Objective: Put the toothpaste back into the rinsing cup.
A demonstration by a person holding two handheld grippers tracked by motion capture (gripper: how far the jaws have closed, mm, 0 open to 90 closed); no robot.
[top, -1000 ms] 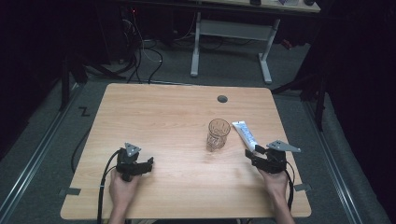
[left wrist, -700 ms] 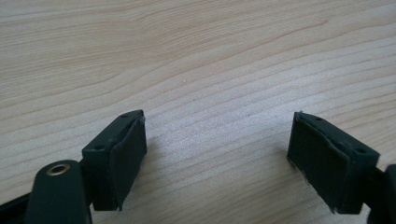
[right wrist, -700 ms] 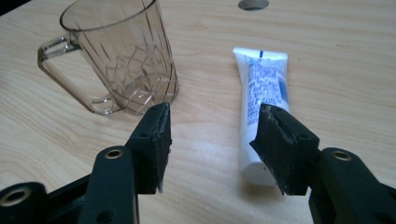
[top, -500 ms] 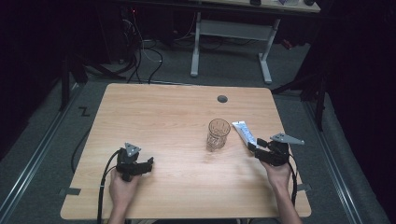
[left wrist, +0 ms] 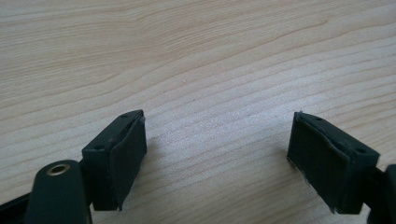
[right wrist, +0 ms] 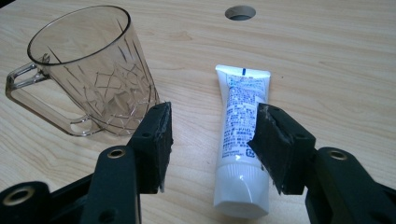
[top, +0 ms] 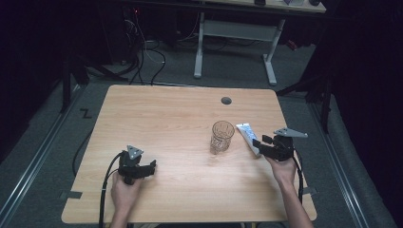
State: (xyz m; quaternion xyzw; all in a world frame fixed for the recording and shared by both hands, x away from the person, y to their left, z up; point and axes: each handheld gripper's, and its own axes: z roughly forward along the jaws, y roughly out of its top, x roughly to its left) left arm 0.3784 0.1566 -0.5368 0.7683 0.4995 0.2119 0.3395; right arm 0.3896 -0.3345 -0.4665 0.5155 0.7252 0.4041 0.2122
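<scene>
In the high view the right gripper (top: 259, 144) sits at the right middle of the frame, held in the person's right hand (top: 284, 169), its tips just over the near end of a white toothpaste tube (top: 248, 135) that lies flat on the wooden table (top: 157, 114). The right gripper view shows that tube (right wrist: 243, 130) running from the centre down to the lower middle of the frame, cap end nearest the camera, between the two black jaws; the jaws stand apart, the right one overlapping the tube's edge and the left one clear of it, so nothing is clamped. A clear cut-pattern glass mug (top: 222, 137) stands upright just left of the tube, and appears at the upper left of the right gripper view (right wrist: 88, 74) with its handle pointing left. A round cable hole (top: 226, 100) sits in the tabletop above the mug. At the lower left of the high view the left gripper (top: 153, 165) rests in the left hand (top: 124, 192); its own view shows the jaws (left wrist: 217, 158) wide apart over bare wood.
</scene>
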